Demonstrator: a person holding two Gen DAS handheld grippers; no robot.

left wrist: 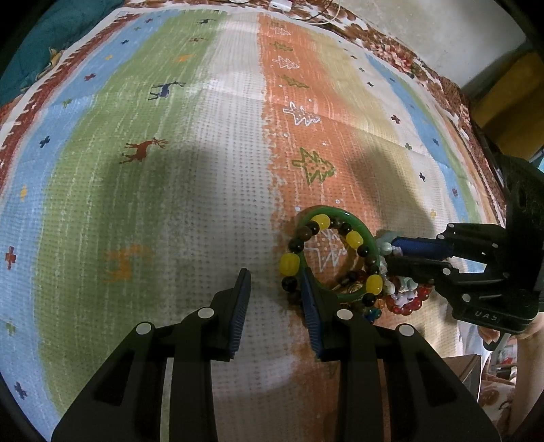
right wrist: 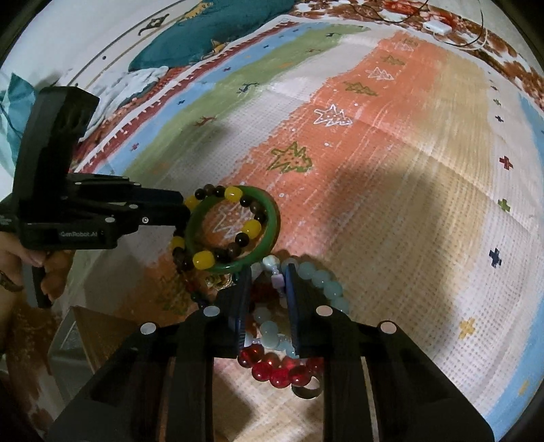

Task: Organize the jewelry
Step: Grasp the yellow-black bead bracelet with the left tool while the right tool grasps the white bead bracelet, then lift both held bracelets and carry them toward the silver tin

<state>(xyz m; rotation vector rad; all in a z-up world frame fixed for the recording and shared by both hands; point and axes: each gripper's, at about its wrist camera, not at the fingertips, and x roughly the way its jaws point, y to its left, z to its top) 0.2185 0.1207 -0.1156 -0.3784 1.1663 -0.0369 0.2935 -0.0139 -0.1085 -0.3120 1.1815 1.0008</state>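
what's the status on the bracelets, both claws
Left claw open beside the pile, nothing gripped. Right claw open, straddling the pale blue bead bracelet. Green bangle and yellow-and-brown bead bracelet overlap; red bead bracelet tangled below.

We are in a home, likely a bedroom or living room. A striped mat (left wrist: 210,142) printed with deer and trees spreads across the whole scene, edged by a floral cover (left wrist: 401,57). At eleven o'clock lies teal bedding (right wrist: 217,27); at one o'clock a white charger (right wrist: 438,26) with its cord.
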